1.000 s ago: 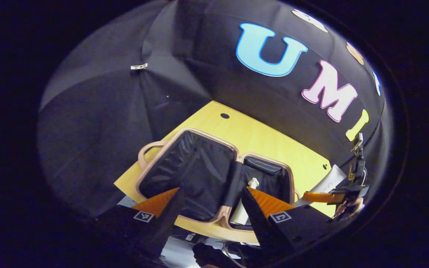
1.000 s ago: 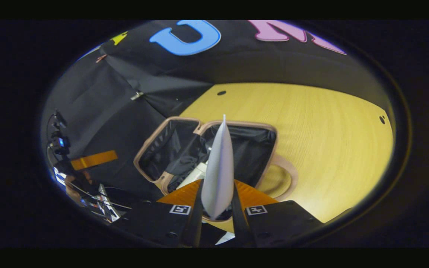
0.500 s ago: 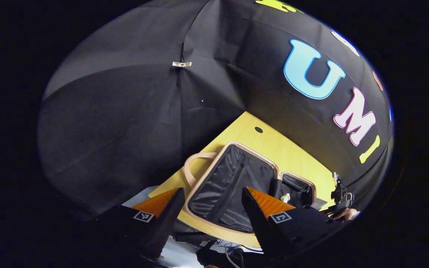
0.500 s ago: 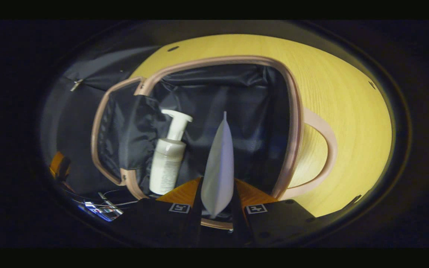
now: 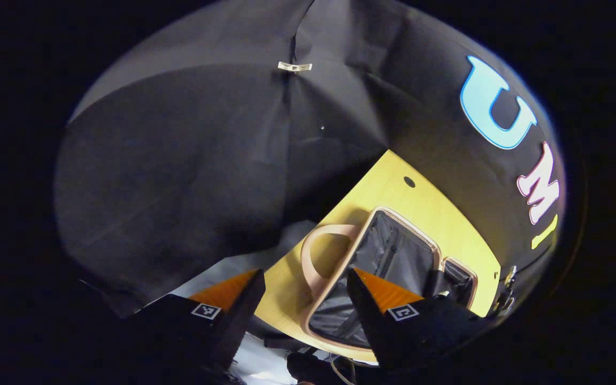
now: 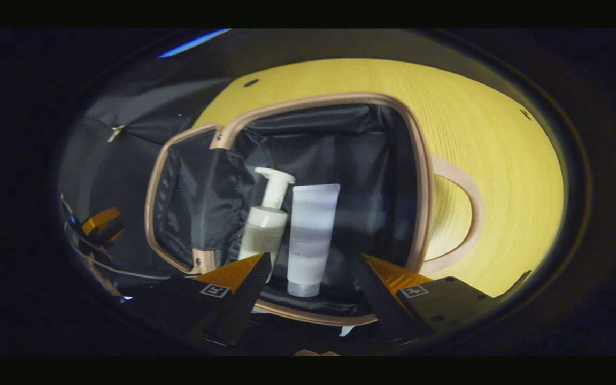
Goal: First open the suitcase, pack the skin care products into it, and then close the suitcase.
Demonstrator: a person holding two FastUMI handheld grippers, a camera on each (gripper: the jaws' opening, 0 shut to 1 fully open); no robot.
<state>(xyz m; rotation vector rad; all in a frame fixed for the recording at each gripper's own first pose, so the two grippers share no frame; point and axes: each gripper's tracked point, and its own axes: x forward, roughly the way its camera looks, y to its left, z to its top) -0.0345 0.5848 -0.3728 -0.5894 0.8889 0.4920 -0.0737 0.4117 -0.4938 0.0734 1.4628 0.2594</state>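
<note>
Pink-rimmed, black-lined suitcase [image 6: 420,176] lies open on yellow wooden table [image 6: 500,160]; white pump bottle [image 6: 265,224] and pale squeeze tube [image 6: 310,235] inside. Right gripper [image 6: 310,289] and left gripper [image 5: 302,299] jaws apart, empty. Left: closing.

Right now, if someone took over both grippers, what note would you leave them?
Right gripper: open, holding nothing, above the open suitcase.
Left gripper: open, empty, off to the suitcase's side near its handle.
Inside one half of the suitcase: pump bottle and white tube, lying side by side.
Done: suitcase opened, both products in.
Left: check the table for further products, then close the suitcase.
</note>
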